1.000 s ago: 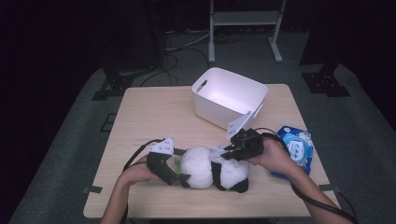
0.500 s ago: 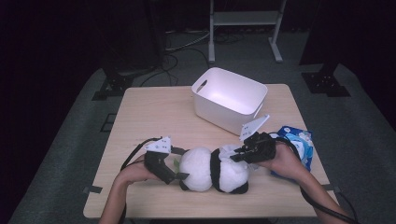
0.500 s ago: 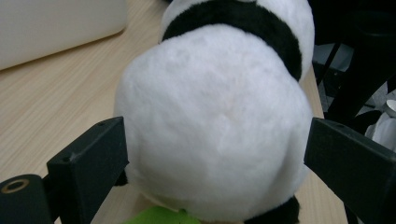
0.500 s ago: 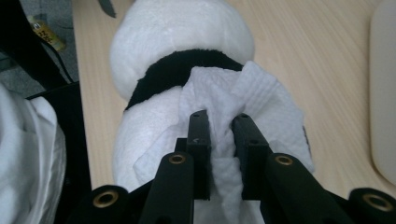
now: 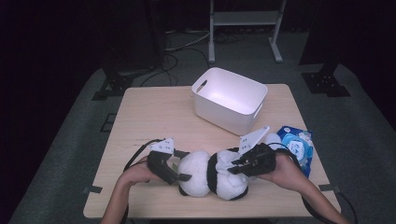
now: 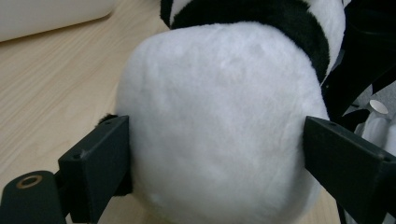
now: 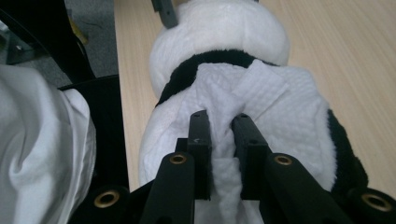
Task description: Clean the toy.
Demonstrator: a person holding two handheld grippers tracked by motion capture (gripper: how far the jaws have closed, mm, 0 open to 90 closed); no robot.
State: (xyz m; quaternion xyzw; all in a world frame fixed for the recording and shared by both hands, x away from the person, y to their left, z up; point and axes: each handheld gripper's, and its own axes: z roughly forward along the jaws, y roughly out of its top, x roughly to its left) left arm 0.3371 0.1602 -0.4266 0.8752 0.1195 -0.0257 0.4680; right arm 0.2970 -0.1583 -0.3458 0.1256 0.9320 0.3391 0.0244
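Note:
A black-and-white panda plush lies on the wooden table near its front edge. My left gripper has its jaws spread wide and pressed against both sides of the plush's white rounded end. A white textured wipe is draped over the panda's other end. My right gripper is shut on a fold of that wipe, and it sits at the plush's right end in the high view.
A white plastic bin stands at the back middle of the table. A blue packet of wipes lies at the right edge, just behind my right hand. The table's left half is bare wood.
My right gripper has shifted a little to the right and toward the near edge, staying at the panda's right end. The left gripper has hardly moved.

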